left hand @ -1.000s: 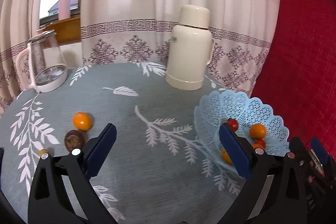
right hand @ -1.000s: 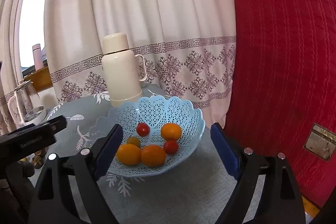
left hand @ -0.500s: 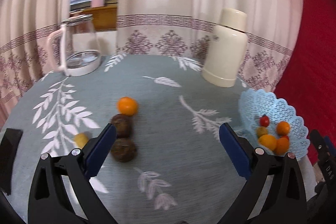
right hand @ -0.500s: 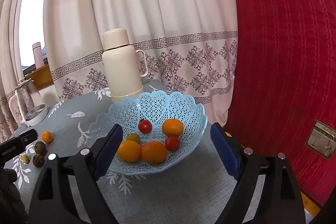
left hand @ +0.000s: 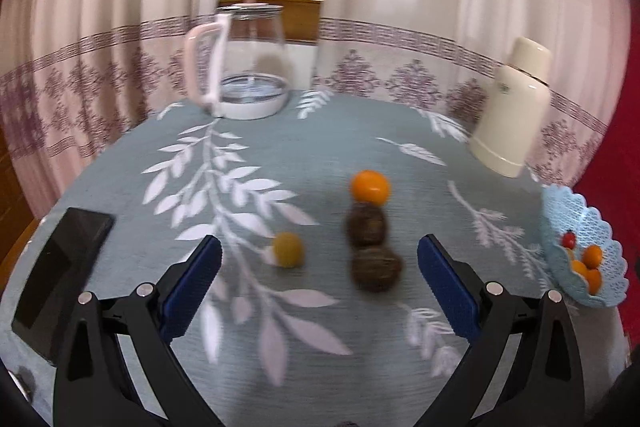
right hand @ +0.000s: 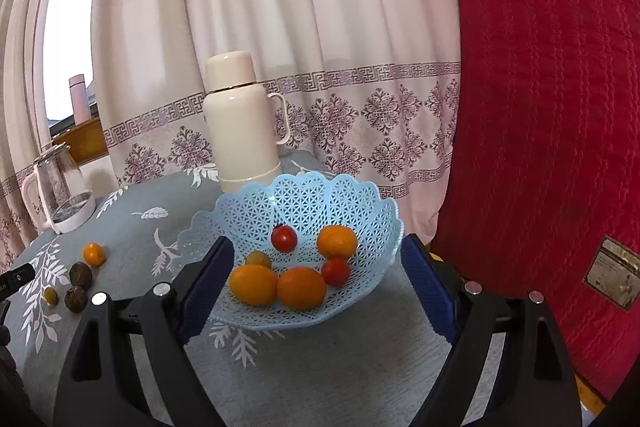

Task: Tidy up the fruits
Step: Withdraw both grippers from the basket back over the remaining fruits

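The left tongs [left hand: 318, 265], open and empty, have swung from the basket [left hand: 600, 247] to face the loose fruits: nearest brown fruit [left hand: 376, 269] just ahead. Right tongs [right hand: 316, 281] wait open.

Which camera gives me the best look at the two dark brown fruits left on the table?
The left wrist view: the two dark brown fruits lie close ahead between the open left gripper, though motion-blurred. The right wrist view shows them small at its far left edge.
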`<state>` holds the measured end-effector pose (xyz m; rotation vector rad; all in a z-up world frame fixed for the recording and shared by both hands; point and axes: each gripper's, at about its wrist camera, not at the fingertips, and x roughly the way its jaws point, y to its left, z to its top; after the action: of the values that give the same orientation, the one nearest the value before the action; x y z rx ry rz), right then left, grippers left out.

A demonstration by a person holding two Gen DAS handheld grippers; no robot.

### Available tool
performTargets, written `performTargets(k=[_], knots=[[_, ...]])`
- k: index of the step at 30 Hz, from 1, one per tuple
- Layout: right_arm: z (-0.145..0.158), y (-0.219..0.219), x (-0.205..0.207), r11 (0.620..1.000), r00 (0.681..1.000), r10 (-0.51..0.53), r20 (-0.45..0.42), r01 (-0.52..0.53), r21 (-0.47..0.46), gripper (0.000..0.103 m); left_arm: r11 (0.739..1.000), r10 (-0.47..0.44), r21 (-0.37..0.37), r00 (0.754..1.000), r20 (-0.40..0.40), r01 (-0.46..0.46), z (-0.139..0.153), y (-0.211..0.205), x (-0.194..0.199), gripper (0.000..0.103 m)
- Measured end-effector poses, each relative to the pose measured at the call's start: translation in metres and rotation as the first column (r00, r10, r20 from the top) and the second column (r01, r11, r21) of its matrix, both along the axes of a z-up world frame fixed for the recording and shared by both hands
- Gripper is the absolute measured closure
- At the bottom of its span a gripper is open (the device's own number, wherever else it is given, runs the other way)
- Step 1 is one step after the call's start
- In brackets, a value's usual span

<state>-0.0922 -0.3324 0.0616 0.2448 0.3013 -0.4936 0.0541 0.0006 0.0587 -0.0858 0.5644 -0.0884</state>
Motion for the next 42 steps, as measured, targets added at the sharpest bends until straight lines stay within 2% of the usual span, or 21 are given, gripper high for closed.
performTargets(k=[5, 8, 14, 17, 21, 24, 27, 34, 36, 42], knots=[[0.002, 0.012, 0.005, 0.998, 0.997, 0.067, -0.031, -0.067, 0.012, 0.018, 0.998, 0.06, 0.014, 0.998, -0.021, -0.06, -0.007, 0.023, 0.007, 0.003], [0.006, 0.03, 0.004, 0.992, 0.992, 0.121, -0.029, -0.122, -0.014, 0.018, 0.996, 0.082, 0.022, 0.996, -0.045, -0.081, -0.013, 0.029, 0.014, 0.003], [0.005, 0.062, 0.01, 0.967, 0.966, 0.252, -0.051, -0.254, -0.023, 0.018, 0.995, 0.075, 0.069, 0.993, -0.088, -0.069, -0.022, 0.024, 0.028, 0.004], [0.001, 0.073, 0.014, 0.95, 0.948, 0.311, -0.071, -0.312, -0.005, 0.018, 0.996, 0.049, 0.075, 0.992, -0.113, -0.04, -0.025, 0.021, 0.035, 0.012], [-0.003, 0.082, 0.016, 0.936, 0.932, 0.351, -0.088, -0.352, 0.001, 0.018, 0.996, 0.018, 0.089, 0.984, -0.176, -0.002, -0.031, 0.015, 0.05, 0.033], [-0.006, 0.08, 0.018, 0.933, 0.928, 0.361, -0.093, -0.361, 0.021, 0.018, 0.997, 0.0, 0.077, 0.975, -0.22, 0.017, -0.037, 0.013, 0.059, 0.044], [-0.008, 0.076, 0.022, 0.932, 0.926, 0.363, -0.101, -0.359, 0.055, 0.018, 0.998, -0.021, 0.055, 0.967, -0.253, 0.037, -0.042, 0.012, 0.066, 0.048], [-0.012, 0.073, 0.028, 0.929, 0.922, 0.369, -0.116, -0.361, 0.081, 0.018, 0.998, -0.042, 0.024, 0.963, -0.267, 0.051, -0.045, 0.015, 0.07, 0.066], [-0.012, 0.074, 0.028, 0.929, 0.922, 0.369, -0.12, -0.362, 0.078, 0.018, 0.998, -0.065, 0.009, 0.964, -0.258, 0.069, -0.045, 0.015, 0.068, 0.076], [-0.013, 0.074, 0.029, 0.93, 0.922, 0.367, -0.128, -0.359, 0.081, 0.018, 0.998, -0.061, -0.003, 0.969, -0.241, 0.062, -0.044, 0.017, 0.066, 0.076]])
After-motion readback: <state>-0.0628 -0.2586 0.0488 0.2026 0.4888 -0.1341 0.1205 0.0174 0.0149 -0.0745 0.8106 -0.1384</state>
